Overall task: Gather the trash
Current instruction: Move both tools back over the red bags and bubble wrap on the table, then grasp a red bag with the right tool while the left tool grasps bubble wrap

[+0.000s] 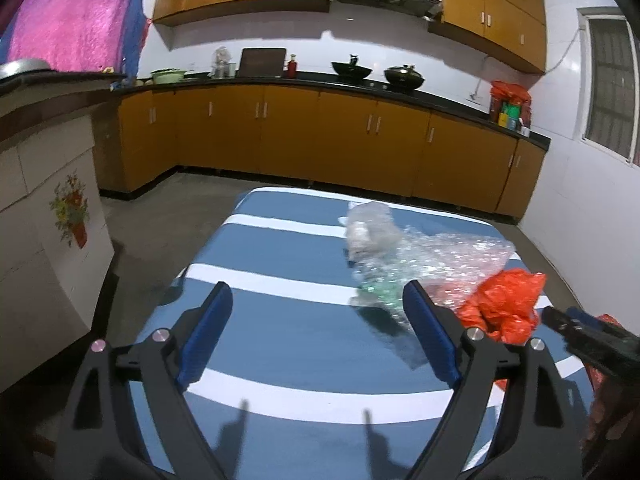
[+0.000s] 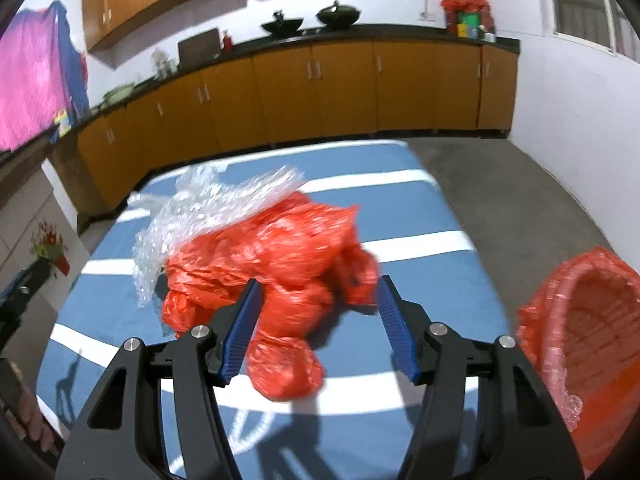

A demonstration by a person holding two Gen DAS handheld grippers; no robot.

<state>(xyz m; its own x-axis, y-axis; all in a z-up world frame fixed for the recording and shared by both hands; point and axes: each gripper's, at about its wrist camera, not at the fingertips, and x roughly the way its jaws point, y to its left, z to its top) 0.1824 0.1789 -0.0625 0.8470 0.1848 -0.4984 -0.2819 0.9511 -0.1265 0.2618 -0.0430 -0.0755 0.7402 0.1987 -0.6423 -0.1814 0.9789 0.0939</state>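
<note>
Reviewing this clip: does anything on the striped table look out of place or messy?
Yes. A crumpled red plastic bag, bubble wrap and a crushed clear plastic bottle lie loose on the striped table, not in the red-lined basket beside it. Both claws are open, holding nothing.

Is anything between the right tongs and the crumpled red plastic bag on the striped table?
Nothing visible. The right tongs are open, and the crumpled red plastic bag already lies between their blue fingers.
</note>
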